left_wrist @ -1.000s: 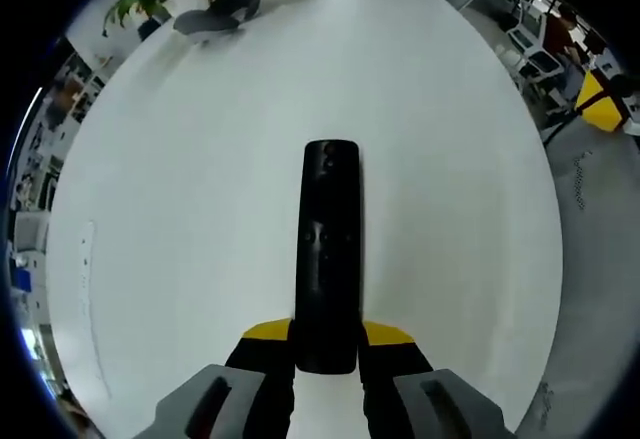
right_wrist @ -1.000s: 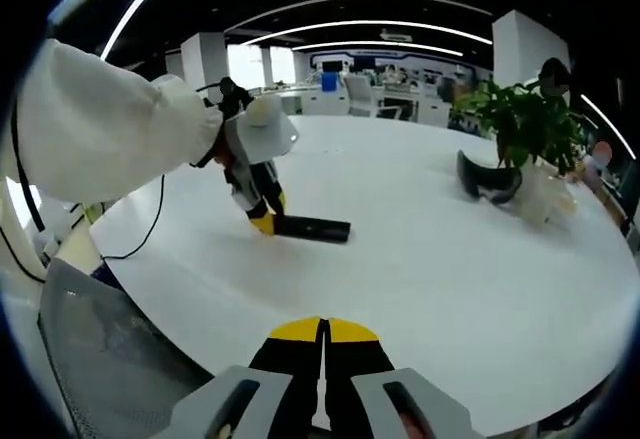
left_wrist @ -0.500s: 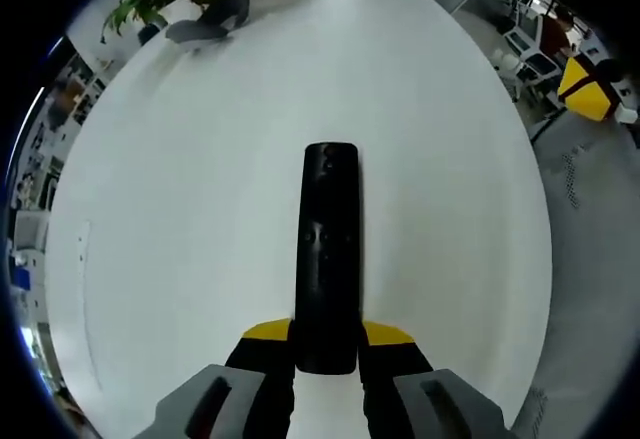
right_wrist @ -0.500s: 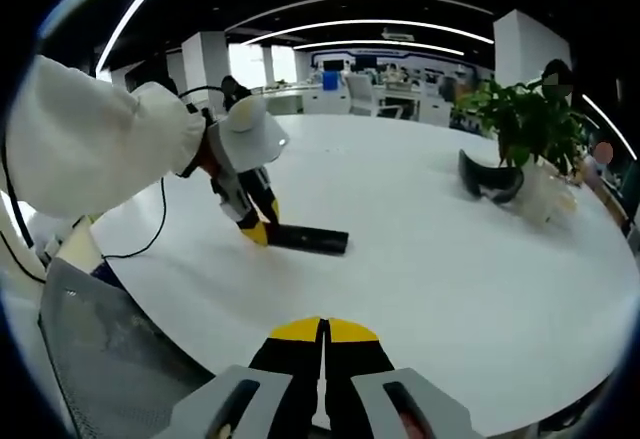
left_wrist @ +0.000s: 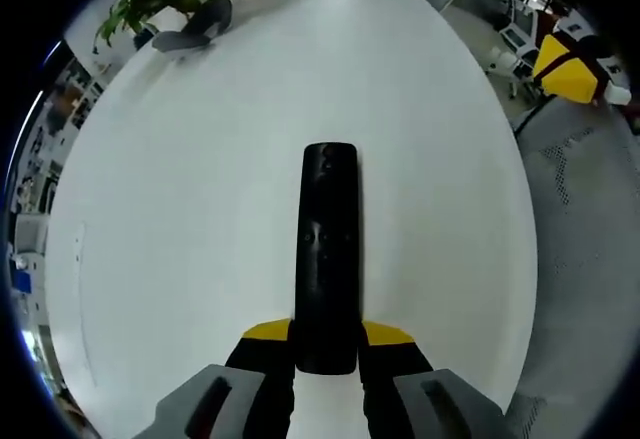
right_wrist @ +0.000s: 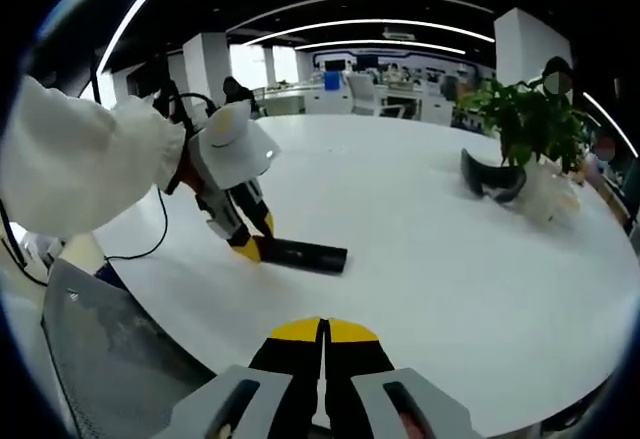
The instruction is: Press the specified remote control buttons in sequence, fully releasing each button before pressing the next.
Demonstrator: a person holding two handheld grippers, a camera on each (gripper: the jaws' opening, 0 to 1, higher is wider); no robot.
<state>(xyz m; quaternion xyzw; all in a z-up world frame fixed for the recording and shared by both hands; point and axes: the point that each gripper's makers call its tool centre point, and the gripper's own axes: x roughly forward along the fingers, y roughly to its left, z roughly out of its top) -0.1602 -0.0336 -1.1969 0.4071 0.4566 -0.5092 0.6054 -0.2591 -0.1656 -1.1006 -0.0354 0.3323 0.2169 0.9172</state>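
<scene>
A long black remote control (left_wrist: 327, 249) points away from me in the left gripper view, above a round white table (left_wrist: 200, 209). My left gripper (left_wrist: 327, 344) is shut on the remote's near end, yellow-tipped jaws on either side of it. In the right gripper view the same remote (right_wrist: 305, 255) lies low over the table, held at its left end by the left gripper (right_wrist: 247, 247) with a white-sleeved arm (right_wrist: 80, 169) behind it. My right gripper (right_wrist: 324, 337) is shut with nothing in it, near the table's front edge.
A potted green plant (right_wrist: 525, 124) and a dark curved headset-like object (right_wrist: 488, 181) stand at the table's far right. A grey mesh chair (right_wrist: 110, 359) is at the lower left. A cable (right_wrist: 160, 229) trails off the table. Desks and chairs fill the office behind.
The left gripper has tilted and shifted slightly toward the table's near-left edge, carrying the remote with it. The right gripper has stayed still.
</scene>
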